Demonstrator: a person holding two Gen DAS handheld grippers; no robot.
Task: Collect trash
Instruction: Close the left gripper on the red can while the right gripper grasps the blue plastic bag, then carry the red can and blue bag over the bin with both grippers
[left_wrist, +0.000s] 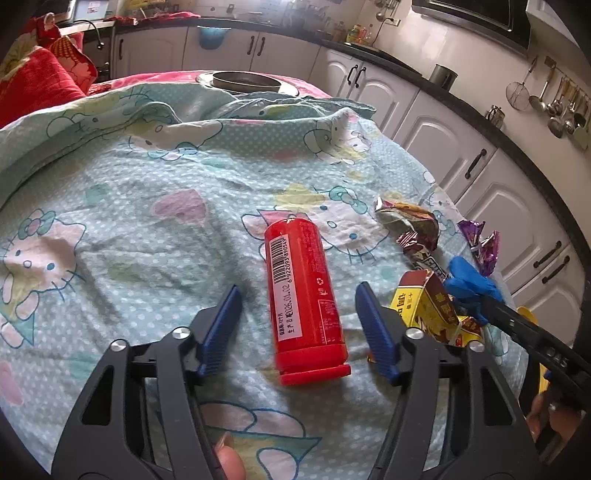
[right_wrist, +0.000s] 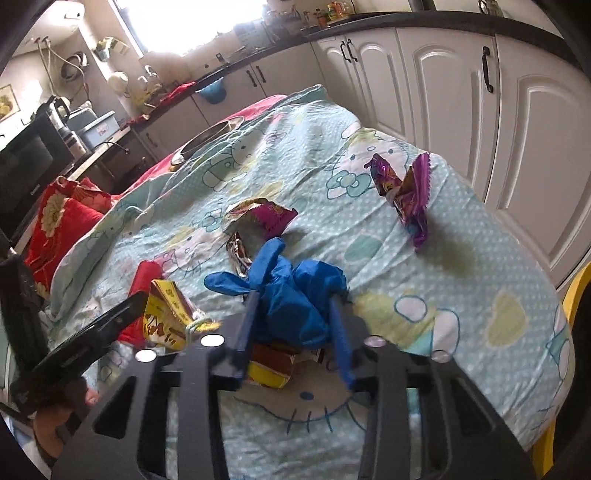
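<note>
A red cylindrical container (left_wrist: 304, 295) with a barcode lies on the Hello Kitty cloth, between the fingers of my open left gripper (left_wrist: 297, 306), untouched. My right gripper (right_wrist: 291, 314) is shut on a crumpled blue glove (right_wrist: 291, 295), also seen in the left wrist view (left_wrist: 471, 284). A yellow and brown carton (left_wrist: 430, 310) lies under the glove; it shows in the right wrist view (right_wrist: 166, 314). A crumpled brown wrapper (left_wrist: 410, 225) and a purple wrapper (right_wrist: 406, 195) lie further out.
The cloth-covered table (left_wrist: 147, 206) holds a metal pan (left_wrist: 245, 82) at its far end. White kitchen cabinets (left_wrist: 461, 147) run along the right. Red cushions (right_wrist: 59, 218) sit at the left. A yellow chair edge (right_wrist: 576, 295) is by the table's right side.
</note>
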